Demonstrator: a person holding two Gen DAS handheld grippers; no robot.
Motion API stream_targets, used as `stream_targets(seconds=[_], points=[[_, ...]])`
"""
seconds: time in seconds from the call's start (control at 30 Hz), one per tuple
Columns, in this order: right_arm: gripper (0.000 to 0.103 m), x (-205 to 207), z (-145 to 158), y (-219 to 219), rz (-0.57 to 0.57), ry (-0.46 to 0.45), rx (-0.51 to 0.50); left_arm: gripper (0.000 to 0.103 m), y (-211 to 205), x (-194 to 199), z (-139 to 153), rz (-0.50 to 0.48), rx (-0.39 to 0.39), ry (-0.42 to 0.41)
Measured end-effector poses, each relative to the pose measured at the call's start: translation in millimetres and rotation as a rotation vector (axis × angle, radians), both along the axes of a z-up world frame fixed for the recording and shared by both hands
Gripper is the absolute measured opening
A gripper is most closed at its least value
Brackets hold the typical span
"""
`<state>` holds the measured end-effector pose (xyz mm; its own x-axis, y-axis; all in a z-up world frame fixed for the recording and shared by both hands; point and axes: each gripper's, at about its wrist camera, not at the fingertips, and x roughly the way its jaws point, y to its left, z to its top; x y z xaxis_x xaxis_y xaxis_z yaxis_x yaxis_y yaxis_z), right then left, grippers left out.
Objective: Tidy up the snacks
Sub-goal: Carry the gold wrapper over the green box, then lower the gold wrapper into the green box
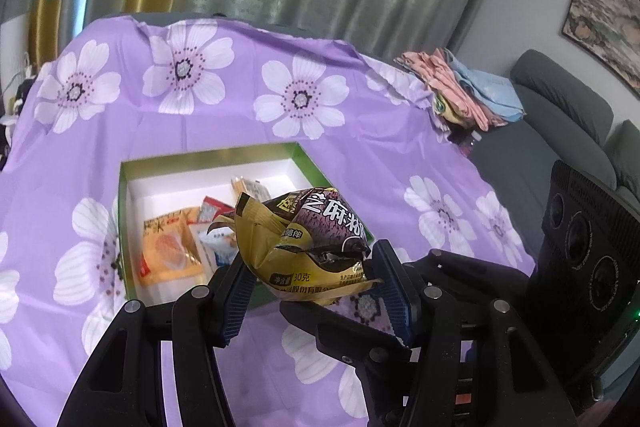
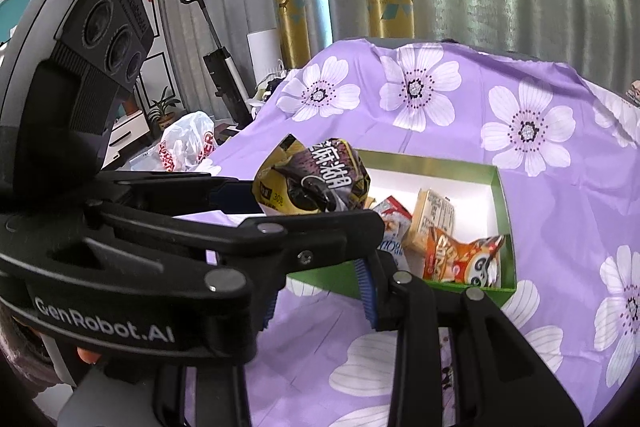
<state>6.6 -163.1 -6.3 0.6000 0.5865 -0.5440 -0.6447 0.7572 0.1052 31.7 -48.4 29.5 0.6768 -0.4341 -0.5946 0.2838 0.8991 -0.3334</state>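
**A:** Since that gold-and-black snack packet [image 1: 304,239] is crinkled foil puffed with air, I'd judge it light, soft and a bit slippery. Where's the hold?

**B:** The left claw [image 1: 316,287] pinches its lower seam, lifted just above the near wall of the green box [image 1: 208,157]. The seam is the safest place to grip, I'd say; squeezing the belly could crush what's inside.

**A:** And the right claw [image 2: 320,291]?

**B:** Its jaws stand slightly apart, with nothing between them that I can see, and the left claw crosses right over it.

**A:** Anything in the way?

**B:** Other packets [image 2: 460,255] already crowd the box on the flowered counter [image 1: 360,155]; folded clothes [image 1: 464,91] lie well apart.
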Motion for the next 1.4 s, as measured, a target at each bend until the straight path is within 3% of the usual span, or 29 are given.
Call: stream_targets(seconds=[0.6,1.4], points=[[0.034,38,2,4,-0.023,-0.007,0.013,0.058,2,42,0,-0.013,-0.001,-0.001],[0.034,79,-23,20,-0.032,0.05,-0.006,0.058,17,90,-30,-0.007,-0.021,0.068]])
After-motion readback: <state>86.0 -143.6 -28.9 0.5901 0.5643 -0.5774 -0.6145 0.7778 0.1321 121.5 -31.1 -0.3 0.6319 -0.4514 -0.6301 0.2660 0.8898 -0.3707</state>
